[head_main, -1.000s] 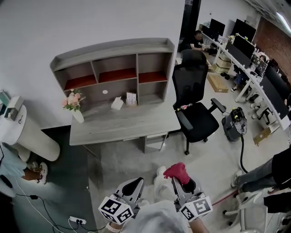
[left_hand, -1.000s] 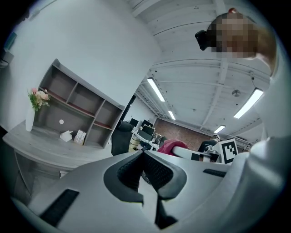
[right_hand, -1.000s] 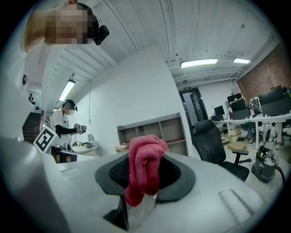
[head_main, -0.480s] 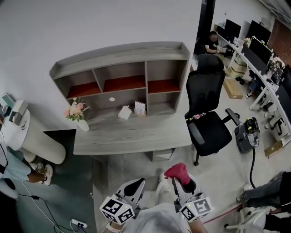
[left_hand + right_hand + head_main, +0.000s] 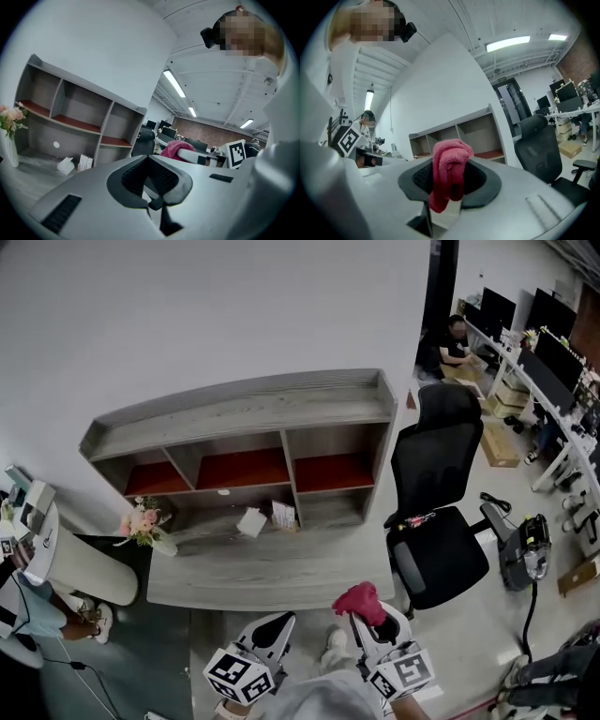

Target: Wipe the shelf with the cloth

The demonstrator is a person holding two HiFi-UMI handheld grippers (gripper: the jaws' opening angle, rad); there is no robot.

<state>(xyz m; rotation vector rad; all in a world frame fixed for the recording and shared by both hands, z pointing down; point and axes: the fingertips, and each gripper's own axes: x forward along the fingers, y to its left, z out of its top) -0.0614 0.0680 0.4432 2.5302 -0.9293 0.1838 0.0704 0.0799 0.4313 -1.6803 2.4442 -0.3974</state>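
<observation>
Crumpled pink cloth (image 5: pixel 361 600), well apart from grey shelf (image 5: pixel 234 414)

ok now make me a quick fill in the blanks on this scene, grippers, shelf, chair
1. The right gripper is shut on a pink ____.
2. The left gripper has its jaws together with ____ between them.
3. The upper row of the shelf has ____ compartments with red floors.
4. In the head view, the black office chair stands to the ____ of the desk.

Missing words: cloth; nothing; three; right
</observation>
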